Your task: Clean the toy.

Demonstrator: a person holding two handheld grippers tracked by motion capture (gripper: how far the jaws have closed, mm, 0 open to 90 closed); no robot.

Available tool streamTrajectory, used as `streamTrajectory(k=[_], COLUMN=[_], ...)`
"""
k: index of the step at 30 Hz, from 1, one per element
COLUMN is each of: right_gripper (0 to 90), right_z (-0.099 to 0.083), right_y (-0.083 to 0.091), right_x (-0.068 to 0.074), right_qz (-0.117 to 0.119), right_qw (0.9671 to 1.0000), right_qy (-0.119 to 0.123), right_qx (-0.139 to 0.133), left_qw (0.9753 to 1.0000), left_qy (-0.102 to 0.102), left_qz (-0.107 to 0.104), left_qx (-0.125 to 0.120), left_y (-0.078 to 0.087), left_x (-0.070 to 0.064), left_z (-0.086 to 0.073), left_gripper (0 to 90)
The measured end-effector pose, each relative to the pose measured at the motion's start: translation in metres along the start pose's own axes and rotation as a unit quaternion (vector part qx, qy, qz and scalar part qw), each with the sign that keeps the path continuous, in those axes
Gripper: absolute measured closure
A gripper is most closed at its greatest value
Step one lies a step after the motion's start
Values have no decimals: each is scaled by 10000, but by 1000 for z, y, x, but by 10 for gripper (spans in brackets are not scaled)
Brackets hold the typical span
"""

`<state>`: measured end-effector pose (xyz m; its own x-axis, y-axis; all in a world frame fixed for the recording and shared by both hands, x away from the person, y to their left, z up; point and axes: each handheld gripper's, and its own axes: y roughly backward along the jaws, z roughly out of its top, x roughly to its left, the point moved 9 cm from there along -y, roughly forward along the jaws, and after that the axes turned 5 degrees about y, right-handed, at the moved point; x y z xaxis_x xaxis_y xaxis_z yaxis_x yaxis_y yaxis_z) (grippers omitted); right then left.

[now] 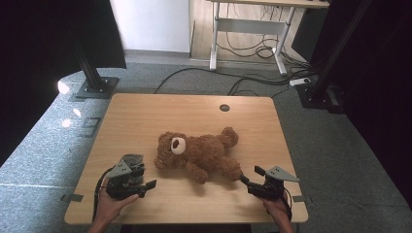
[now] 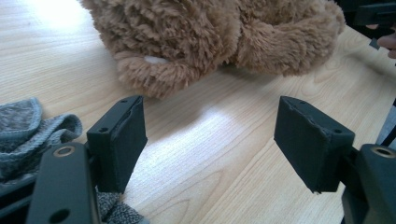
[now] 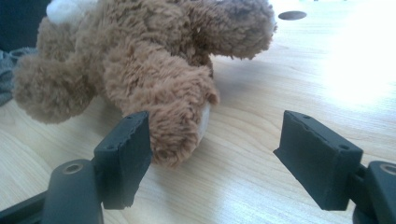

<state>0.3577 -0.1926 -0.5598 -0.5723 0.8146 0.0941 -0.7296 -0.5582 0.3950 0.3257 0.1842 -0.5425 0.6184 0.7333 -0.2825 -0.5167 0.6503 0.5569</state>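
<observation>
lab or office – grey carpet (image 1: 340, 145) | desk frame (image 1: 248, 26) | floor cables (image 1: 252, 48) | black stands (image 1: 90, 68)

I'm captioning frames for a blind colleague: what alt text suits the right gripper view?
A brown teddy bear lies on a wooden table, one leg reaching between the open black jaws of the right gripper, close beside the left-hand jaw.

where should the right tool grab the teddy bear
Probably the leg nearest the right tool, coming in low along the table from the person's right. The teddy bear lies flat with that leg sticking out toward the tool, narrow enough for the open jaws; its foot already sits beside one jaw. The body looks too wide.
</observation>
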Motion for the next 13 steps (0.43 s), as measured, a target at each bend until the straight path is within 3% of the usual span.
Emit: streamTrajectory(k=[4,13], right_gripper=[253,253], right_z=[-1,-1], right_y=[-1,0], right_x=[3,-1], right_qz=[67,10], right_qw=[9999,10000], right_qy=[82,-25], right_qx=[28,-32], left_qw=[10000,10000], left_qy=[-44,-9], left_qz=[19,59], left_qx=[27,-57], left_y=[0,3], left_x=[-1,3], left_z=[-2,-1], left_gripper=[249,249])
